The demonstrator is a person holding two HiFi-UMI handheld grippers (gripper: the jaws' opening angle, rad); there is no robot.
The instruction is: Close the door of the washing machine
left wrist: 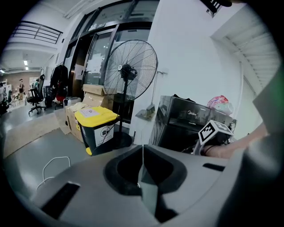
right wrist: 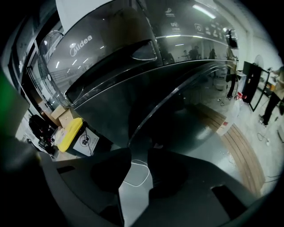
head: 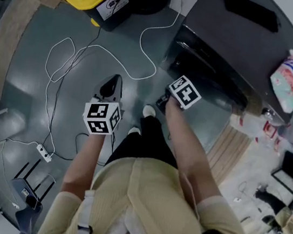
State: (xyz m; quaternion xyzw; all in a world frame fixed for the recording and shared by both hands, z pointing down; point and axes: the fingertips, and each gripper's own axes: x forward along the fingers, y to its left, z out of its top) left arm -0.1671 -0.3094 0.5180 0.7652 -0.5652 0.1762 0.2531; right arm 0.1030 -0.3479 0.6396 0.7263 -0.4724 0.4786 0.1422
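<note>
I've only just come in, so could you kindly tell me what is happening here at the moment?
A person stands at a dark washing machine with a gripper in each hand. The right gripper, jaws open and empty, is held close to the machine's front; the left gripper, jaws shut on nothing, hangs back over the floor.

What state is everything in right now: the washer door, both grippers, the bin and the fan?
right gripper: fingers apart, gripping nothing.
left gripper: fingers together, empty.
washing machine door: seems ajar, rim just ahead of the right gripper.
yellow-lidded bin: lid closed.
fan: upright; running or not, unclear.
</note>
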